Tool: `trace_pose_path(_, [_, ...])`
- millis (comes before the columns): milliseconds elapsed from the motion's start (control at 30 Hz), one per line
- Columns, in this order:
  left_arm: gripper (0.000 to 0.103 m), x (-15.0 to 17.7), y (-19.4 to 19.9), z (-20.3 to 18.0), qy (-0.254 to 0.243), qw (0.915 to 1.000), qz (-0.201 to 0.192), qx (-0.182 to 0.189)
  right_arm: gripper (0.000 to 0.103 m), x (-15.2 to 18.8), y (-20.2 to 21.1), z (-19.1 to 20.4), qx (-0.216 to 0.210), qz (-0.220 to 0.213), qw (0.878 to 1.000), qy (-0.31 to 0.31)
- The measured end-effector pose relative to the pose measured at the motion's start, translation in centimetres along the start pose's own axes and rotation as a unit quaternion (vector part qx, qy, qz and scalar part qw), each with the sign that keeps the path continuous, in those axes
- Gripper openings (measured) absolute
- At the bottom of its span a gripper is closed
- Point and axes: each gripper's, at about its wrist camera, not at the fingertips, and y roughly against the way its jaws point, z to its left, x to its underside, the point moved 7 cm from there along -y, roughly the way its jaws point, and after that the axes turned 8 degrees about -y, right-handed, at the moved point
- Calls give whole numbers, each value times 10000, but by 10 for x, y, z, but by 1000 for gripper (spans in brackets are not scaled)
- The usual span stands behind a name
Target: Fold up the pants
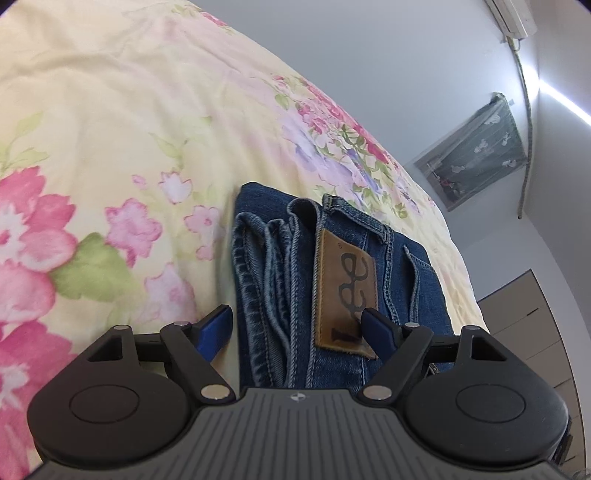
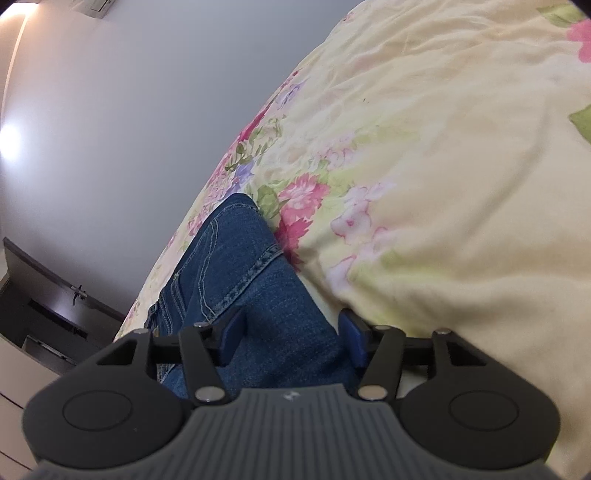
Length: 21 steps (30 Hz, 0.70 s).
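Folded blue jeans (image 1: 266,266) lie in a thick stack on the floral bedspread (image 1: 110,129), with the waistband and a brown leather patch (image 1: 343,284) on top. My left gripper (image 1: 295,326) stands open over the near end of the stack. Its left blue finger (image 1: 216,328) is beside the denim over the bedspread, and its right finger sits at the patch. In the right wrist view the jeans (image 2: 236,251) run away from me. My right gripper (image 2: 291,338) is open, with its blue fingers (image 2: 232,336) either side of the denim, not pressing it.
The yellow flowered bedspread (image 2: 443,147) bulges up to the right of the jeans. A grey wall stands behind the bed, with a curtained window (image 1: 476,155) and an air conditioner (image 1: 509,18). A cabinet (image 1: 528,332) and dark furniture (image 2: 44,295) stand beyond the bed's edge.
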Motion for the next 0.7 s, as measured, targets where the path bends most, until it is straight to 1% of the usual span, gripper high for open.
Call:
trace_pose_path(33, [84, -1, -2, -2, -53, 10000, 19, 28, 47, -5, -4, -1, -140, 141, 9998, -26])
trace_pose_path(67, [82, -2, -3, -3, -73, 10000, 27, 31, 45, -9, -7, -2, -223, 284, 9993, -83])
trace_pose_path(133, [71, -3, -3, -4, -53, 10000, 24, 50, 42, -14, -12, 0, -293, 549, 9980, -123])
trace_pose_path(167, [67, -4, -2, -5, -51, 10000, 29, 58, 39, -16, -13, 2, -291, 645, 9975, -79])
trace_pose_path(233, [55, -5, 1, -7, -109, 9999, 40, 21, 35, -19, -12, 9, -246, 789, 9965, 85])
trace_pose_path(267, [52, -7, 2, -8, -164, 9998, 54, -21, 32, -20, -12, 13, -198, 843, 9961, 195])
trace_pose_path(333, [43, -9, 4, -11, -256, 9996, 71, -92, 30, -22, -11, 24, -63, 914, 9949, 431])
trace_pose_path(400, [37, -12, 7, -12, -316, 9994, 88, -136, 29, -23, -8, 35, 63, 943, 9931, 691])
trace_pose_path(433, [34, -13, 10, -13, -303, 9994, 99, -131, 28, -24, -7, 41, 108, 955, 9924, 764])
trace_pose_path(567, [30, -17, 20, -20, -386, 9990, 114, -175, 26, -25, 4, 63, 146, 1006, 9902, 959])
trace_pose_path(700, [28, -14, 41, -27, -608, 9974, 298, -235, 25, -10, 15, 84, 316, 1235, 9848, 1176])
